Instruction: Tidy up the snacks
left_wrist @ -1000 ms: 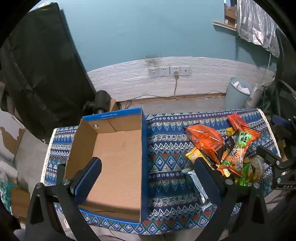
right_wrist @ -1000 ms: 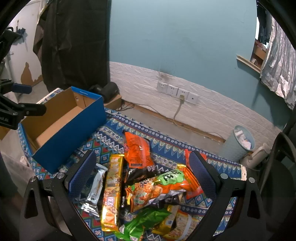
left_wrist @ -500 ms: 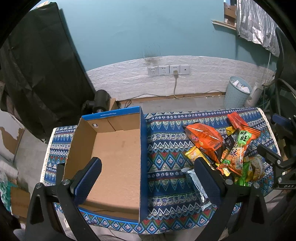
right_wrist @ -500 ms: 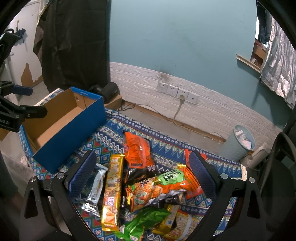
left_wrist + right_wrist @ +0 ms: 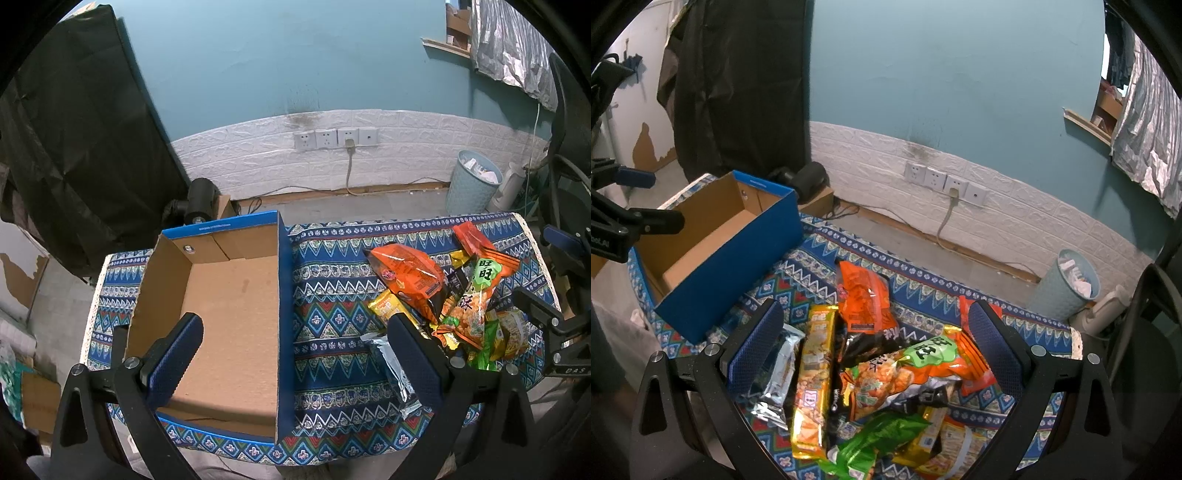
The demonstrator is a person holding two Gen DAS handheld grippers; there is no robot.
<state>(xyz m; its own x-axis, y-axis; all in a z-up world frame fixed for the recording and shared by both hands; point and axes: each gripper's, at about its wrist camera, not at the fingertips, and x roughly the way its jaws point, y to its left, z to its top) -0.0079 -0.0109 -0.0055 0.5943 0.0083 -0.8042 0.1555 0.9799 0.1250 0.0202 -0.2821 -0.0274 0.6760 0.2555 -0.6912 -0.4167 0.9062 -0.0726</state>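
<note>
Snacks (image 5: 879, 373) are lying heaped under your right gripper (image 5: 873, 347), at 3 o'clock from the empty box (image 5: 236, 314). Both grippers are hanging released; you are choosing, so take the top orange bag (image 5: 866, 299) first.

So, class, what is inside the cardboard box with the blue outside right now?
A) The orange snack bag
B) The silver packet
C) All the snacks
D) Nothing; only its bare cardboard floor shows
D: the cardboard box shows only bare floor, and the snacks lie beside it on the patterned cloth.

Matt brown cardboard box (image 5: 229, 317), glossy crinkled foil snack packets (image 5: 886, 373), woven patterned tablecloth (image 5: 332, 332).
</note>
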